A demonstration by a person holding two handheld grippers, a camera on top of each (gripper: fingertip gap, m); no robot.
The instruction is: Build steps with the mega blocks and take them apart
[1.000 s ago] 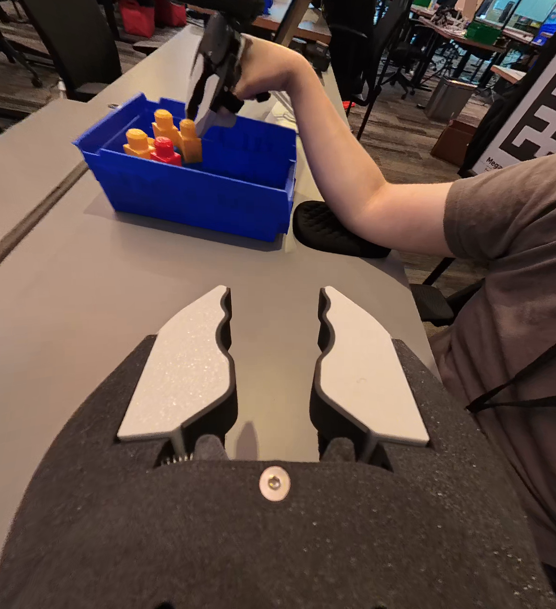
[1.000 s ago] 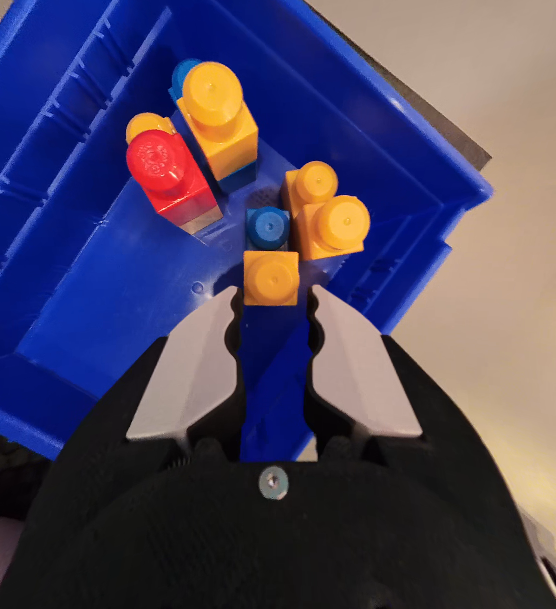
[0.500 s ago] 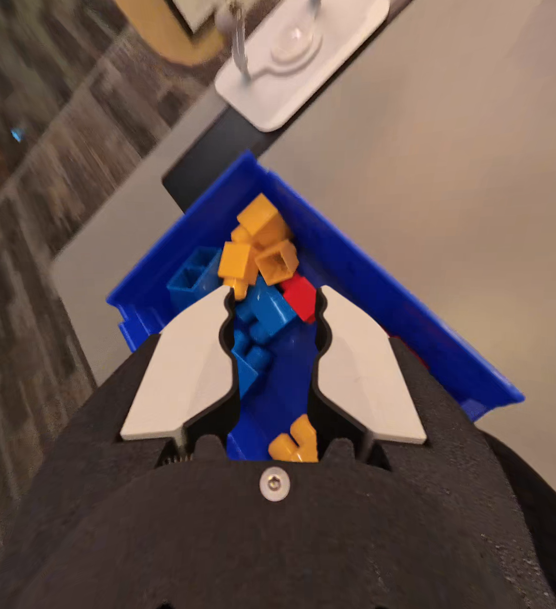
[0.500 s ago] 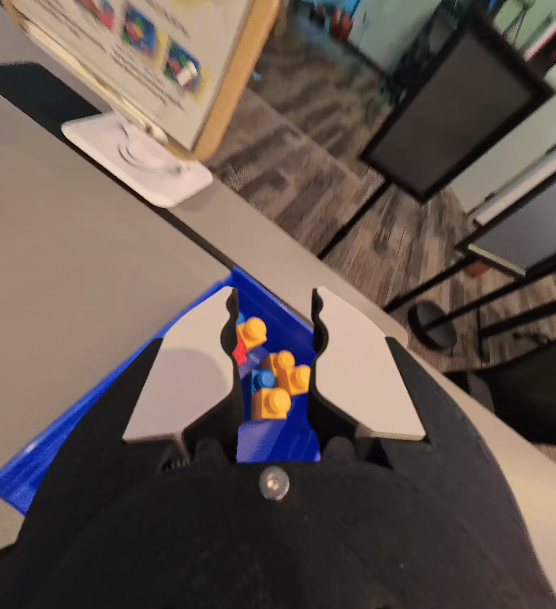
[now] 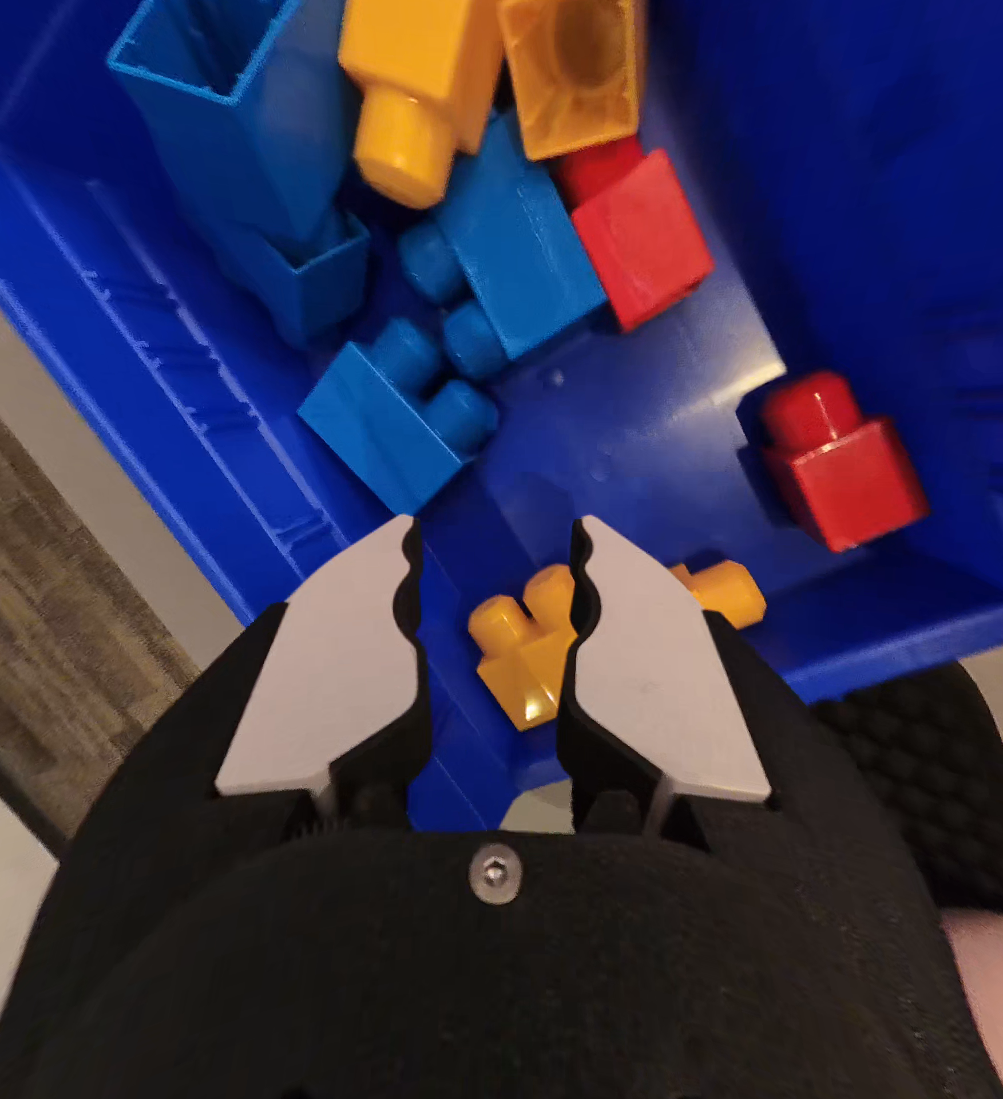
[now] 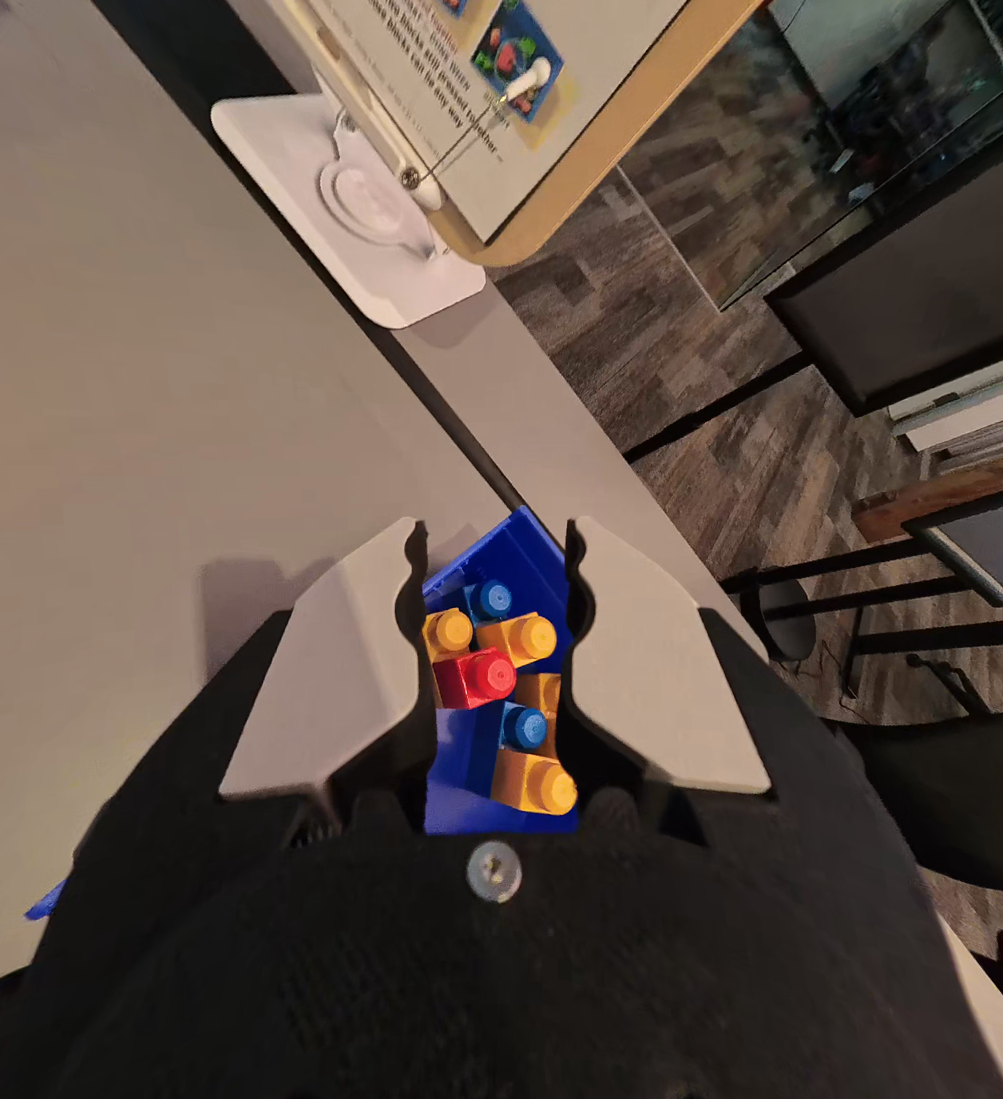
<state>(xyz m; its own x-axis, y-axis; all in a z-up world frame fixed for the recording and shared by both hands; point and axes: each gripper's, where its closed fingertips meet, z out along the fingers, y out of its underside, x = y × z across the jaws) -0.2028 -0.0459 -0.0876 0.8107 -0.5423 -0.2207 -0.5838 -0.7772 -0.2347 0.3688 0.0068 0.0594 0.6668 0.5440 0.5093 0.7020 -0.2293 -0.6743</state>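
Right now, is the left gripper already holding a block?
No: the left gripper is open, its fingers apart above the blue bin, with nothing clamped between them.

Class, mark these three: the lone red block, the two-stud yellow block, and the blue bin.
lone red block [image 5: 849,476]: left wrist view, on its body.
two-stud yellow block [image 5: 522,654]: left wrist view, on its body.
blue bin [image 5: 148,357]: left wrist view, on its side wall.

Warm, dim indoor light fills both views. Glare streaks the bin [image 5: 725,380] floor, and blocks [image 5: 522,250] at the top edge smear with motion blur. The table [image 6: 130,357] carries a soft shadow near the right gripper [image 6: 496,529]. Wide-angle distortion bends the edges.
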